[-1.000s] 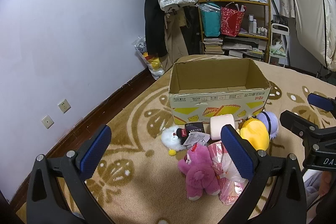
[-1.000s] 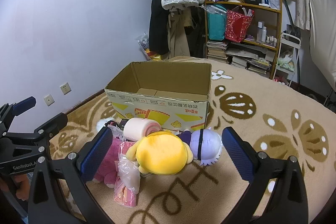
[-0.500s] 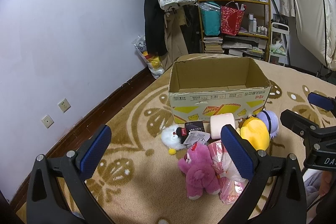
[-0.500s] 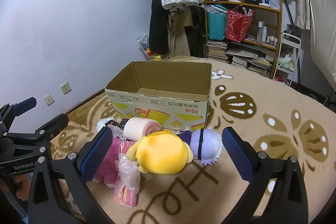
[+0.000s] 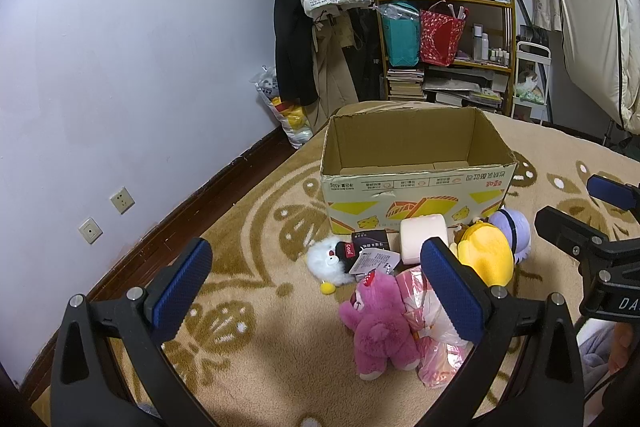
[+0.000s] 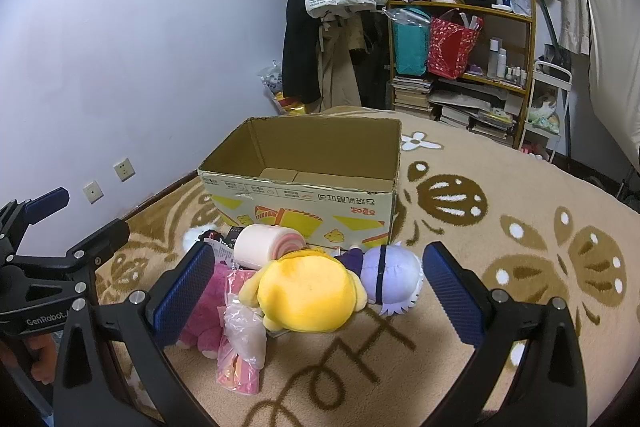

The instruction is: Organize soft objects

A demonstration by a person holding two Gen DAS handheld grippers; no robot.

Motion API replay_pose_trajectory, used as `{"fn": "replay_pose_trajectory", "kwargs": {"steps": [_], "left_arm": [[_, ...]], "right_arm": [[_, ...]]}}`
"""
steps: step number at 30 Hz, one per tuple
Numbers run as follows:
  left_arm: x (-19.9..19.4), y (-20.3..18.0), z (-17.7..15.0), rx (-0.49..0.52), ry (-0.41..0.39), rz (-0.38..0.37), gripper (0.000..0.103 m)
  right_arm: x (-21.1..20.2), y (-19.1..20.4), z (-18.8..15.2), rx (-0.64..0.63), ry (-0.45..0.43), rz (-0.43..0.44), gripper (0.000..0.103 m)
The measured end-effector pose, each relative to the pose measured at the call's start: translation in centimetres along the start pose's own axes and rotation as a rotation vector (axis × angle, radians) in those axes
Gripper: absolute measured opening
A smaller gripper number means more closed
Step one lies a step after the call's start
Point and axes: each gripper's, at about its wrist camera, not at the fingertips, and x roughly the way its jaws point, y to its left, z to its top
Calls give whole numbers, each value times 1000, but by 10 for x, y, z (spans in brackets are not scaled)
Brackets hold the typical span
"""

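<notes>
**Q:** Left wrist view. State the step in hand.

**A:** Pre-grasp, by my reading. The left tool [image 5: 316, 279] is spread wide, both blue pads apart, pinching nothing, held above the carpet [image 5: 248, 359]. The cardboard box [image 5: 412, 163] stands open on the far side; no toy is visible inside it. The soft objects lie in a cluster just in front of its near wall: white plush [image 5: 330, 261], pink bear [image 5: 380, 323], pink plastic-wrapped item [image 5: 430, 339], roll-shaped cushion [image 5: 423, 237], yellow plush [image 5: 486, 259], purple plush [image 5: 514, 229]. The pink bear is touching the wrapped item. The right tool appears at the right edge of this view.

**Q:** Right wrist view. Confirm tool state and target.

**A:** The right tool [image 6: 316, 281] is also spread, pinching nothing. The yellow plush [image 6: 308, 301] lies between its pads in the view, but below them, not in contact. The purple plush [image 6: 394, 283] touches it on the right; the roll-shaped cushion [image 6: 272, 247] sits just behind it, near the box [image 6: 304, 183].

**Q:** What does the next move call for?

**A:** Probably: lower one tool over a single plush, close on its body, lift, carry over the near wall, release inside. Because the items touch, pick an outer one to avoid dragging neighbours.
</notes>
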Motion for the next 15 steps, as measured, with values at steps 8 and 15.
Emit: {"fn": "replay_pose_trajectory", "kwargs": {"steps": [8,15], "left_arm": [[4,-1,-4,2,11,0,103],[14,1,-3,-7,58,-12,103]], "right_arm": [[0,0,0,3,3,3,103],[5,-1,3,18,37,26,103]]}}
